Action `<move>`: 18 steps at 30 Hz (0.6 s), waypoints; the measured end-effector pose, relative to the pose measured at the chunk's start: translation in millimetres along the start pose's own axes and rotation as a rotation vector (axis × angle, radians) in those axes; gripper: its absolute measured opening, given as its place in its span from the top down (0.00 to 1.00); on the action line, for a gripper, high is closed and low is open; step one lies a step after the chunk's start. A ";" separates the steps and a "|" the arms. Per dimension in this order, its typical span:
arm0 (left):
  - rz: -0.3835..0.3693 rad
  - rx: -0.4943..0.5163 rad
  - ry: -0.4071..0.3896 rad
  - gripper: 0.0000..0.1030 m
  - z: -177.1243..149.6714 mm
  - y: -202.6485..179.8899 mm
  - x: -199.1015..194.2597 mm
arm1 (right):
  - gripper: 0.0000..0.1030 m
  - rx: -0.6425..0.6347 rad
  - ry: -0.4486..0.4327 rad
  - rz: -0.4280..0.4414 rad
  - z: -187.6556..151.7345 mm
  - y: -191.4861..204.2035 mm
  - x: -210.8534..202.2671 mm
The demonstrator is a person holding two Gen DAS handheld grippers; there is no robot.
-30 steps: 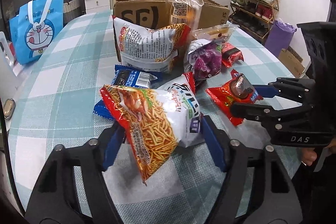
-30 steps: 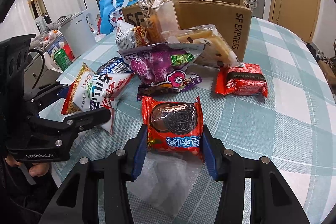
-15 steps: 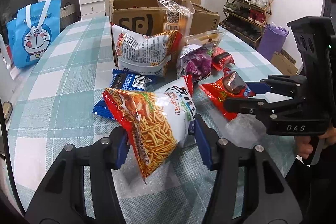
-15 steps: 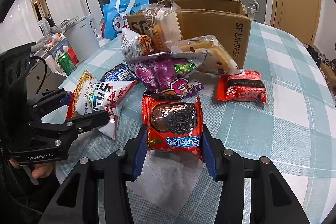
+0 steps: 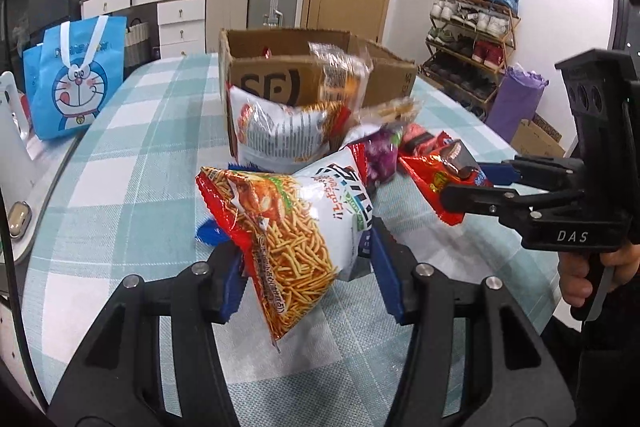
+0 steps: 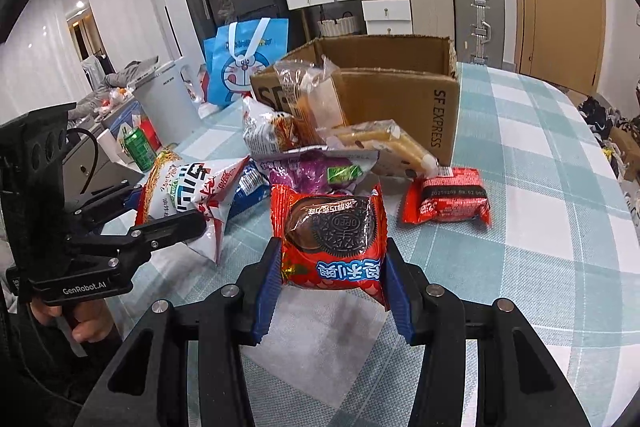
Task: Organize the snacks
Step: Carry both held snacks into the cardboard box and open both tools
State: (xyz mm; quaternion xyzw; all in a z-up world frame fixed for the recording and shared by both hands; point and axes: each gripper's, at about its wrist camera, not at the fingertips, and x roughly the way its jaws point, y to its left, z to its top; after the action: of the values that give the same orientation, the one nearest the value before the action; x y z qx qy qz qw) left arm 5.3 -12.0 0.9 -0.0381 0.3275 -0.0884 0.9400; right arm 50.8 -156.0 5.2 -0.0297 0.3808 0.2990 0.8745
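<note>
On the left, our left gripper (image 5: 306,267) clamps a crinkly red-and-white bag of fried noodle sticks (image 5: 288,223), lifted above the teal-and-white checked tablecloth (image 5: 128,163). To its right, our right gripper (image 6: 330,285) pinches a red foil chocolate-cookie packet (image 6: 330,233), also raised. Behind both, loose snacks lean against an open brown cardboard box (image 6: 404,87)

The cardboard box (image 6: 400,99) at the desk's far edge reads "SF EXPRESS" on its side; the left gripper (image 6: 168,211) body carries "GenRobot.AI"; the right gripper (image 5: 472,183) body is marked "DAS"; the red cookie packet (image 6: 330,239) shows a biscuit embossed "OREO"; the small red packet (image 6: 446,201) bears a printed date, too small to read surely.
</note>
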 end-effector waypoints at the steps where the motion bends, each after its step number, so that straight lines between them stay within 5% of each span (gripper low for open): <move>1: 0.000 -0.002 -0.004 0.50 1.6 -0.1 -2.0 | 0.53 0.001 -0.007 0.000 0.4 -0.5 -2.4; 18: 0.017 -0.011 -0.070 0.50 27.0 0.6 -26.8 | 0.53 0.039 -0.148 -0.001 16.4 -7.1 -36.5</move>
State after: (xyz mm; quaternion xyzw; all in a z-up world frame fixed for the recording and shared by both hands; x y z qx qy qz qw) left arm 1.6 -5.9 38.3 -0.0437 0.2949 -0.0773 0.9514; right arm 45.8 -175.5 40.5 0.0096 0.3206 0.2925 0.9008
